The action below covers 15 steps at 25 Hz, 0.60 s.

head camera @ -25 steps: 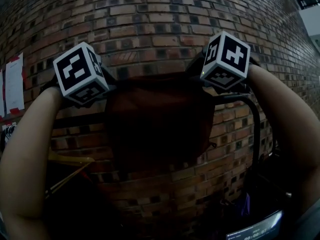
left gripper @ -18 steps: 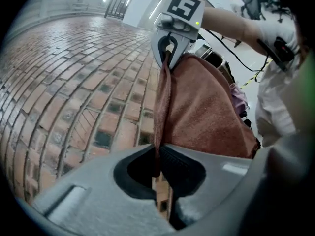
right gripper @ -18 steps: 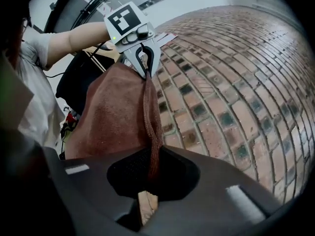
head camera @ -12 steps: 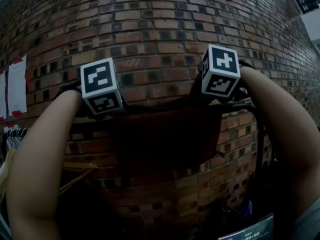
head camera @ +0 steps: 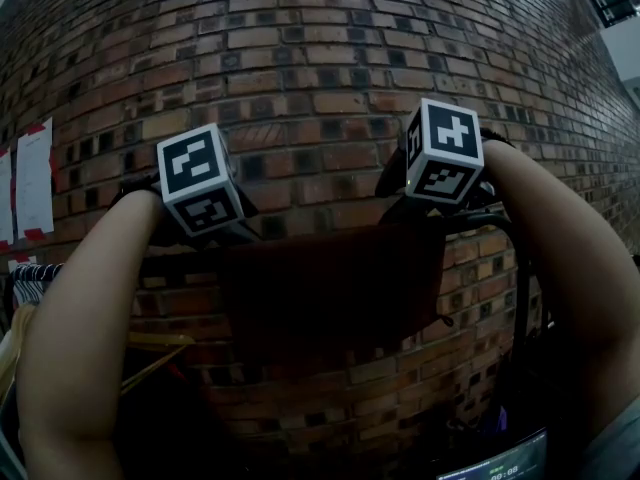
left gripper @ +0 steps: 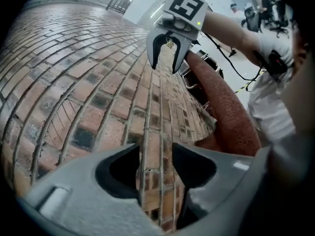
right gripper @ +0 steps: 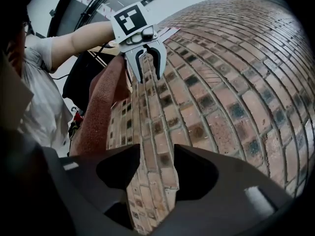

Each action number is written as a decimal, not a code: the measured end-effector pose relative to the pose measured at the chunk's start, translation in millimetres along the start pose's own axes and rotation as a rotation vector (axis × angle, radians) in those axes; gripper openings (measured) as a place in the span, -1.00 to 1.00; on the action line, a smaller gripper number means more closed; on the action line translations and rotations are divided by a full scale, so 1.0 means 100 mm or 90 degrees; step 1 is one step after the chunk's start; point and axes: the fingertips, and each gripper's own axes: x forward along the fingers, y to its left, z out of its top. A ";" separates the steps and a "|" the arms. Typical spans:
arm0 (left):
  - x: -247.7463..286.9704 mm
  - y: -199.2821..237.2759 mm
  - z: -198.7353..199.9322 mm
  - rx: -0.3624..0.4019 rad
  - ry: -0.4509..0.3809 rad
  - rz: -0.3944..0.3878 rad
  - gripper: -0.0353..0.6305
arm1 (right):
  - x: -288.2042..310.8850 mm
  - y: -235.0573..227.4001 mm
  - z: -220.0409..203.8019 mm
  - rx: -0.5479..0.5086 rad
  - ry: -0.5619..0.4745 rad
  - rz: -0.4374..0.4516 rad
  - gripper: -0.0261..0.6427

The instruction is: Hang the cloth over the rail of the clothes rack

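Note:
The dark reddish-brown cloth [head camera: 330,288] hangs draped over the black rail [head camera: 478,218] of the clothes rack, in front of the brick wall. My left gripper [head camera: 235,230] sits just above the cloth's top left corner, and its jaws are opening with nothing between them. My right gripper [head camera: 405,203] is above the top right corner, its jaws also opening and empty. In the left gripper view only brick shows between the jaws [left gripper: 156,156], with the cloth [left gripper: 231,117] off to the right. In the right gripper view the jaws [right gripper: 153,163] frame brick, with the cloth [right gripper: 101,107] at the left.
The rack's black upright [head camera: 518,288] runs down at the right. A wooden hanger [head camera: 150,353] and hanging clothes [head camera: 30,273] are at the lower left. Papers [head camera: 35,178] are taped to the brick wall. A lit screen [head camera: 495,463] shows at the bottom edge.
The cloth came down from in front of the wall onto the rail. Both grippers then let go of its top corners and now stand slightly above it.

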 end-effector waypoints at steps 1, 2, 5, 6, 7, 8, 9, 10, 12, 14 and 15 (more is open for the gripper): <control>0.00 0.00 0.00 0.000 0.001 0.000 -0.29 | 0.00 0.00 0.00 0.001 -0.002 0.000 -0.30; 0.00 0.00 0.00 0.000 0.002 0.001 -0.29 | 0.00 0.00 -0.01 0.002 -0.004 -0.001 -0.31; 0.01 -0.01 0.00 0.005 0.007 0.007 -0.29 | -0.01 -0.05 -0.03 0.007 -0.009 -0.015 -0.31; 0.00 0.00 0.00 0.006 0.007 0.013 -0.29 | -0.02 -0.08 -0.02 0.008 -0.011 -0.023 -0.34; -0.01 0.03 0.00 0.009 0.006 0.023 -0.31 | -0.04 -0.10 -0.02 0.006 -0.012 -0.032 -0.44; -0.03 0.05 0.00 0.012 0.004 0.035 -0.42 | -0.05 -0.13 -0.02 0.004 -0.013 -0.041 -0.62; -0.06 0.09 0.00 0.017 0.002 0.051 -0.63 | -0.07 -0.16 -0.02 0.000 -0.016 -0.052 -0.90; -0.08 0.12 0.01 0.021 0.000 0.066 -0.87 | -0.08 -0.18 0.00 -0.003 -0.020 -0.060 -0.92; -0.12 0.15 0.02 0.024 -0.002 0.080 -0.89 | -0.11 -0.19 0.02 -0.007 -0.027 -0.069 -0.92; -0.14 0.14 0.04 0.023 -0.001 0.084 -0.89 | -0.13 -0.19 0.05 -0.011 -0.030 -0.075 -0.92; -0.16 0.14 0.06 0.024 0.000 0.088 -0.89 | -0.14 -0.20 0.05 -0.013 -0.031 -0.078 -0.92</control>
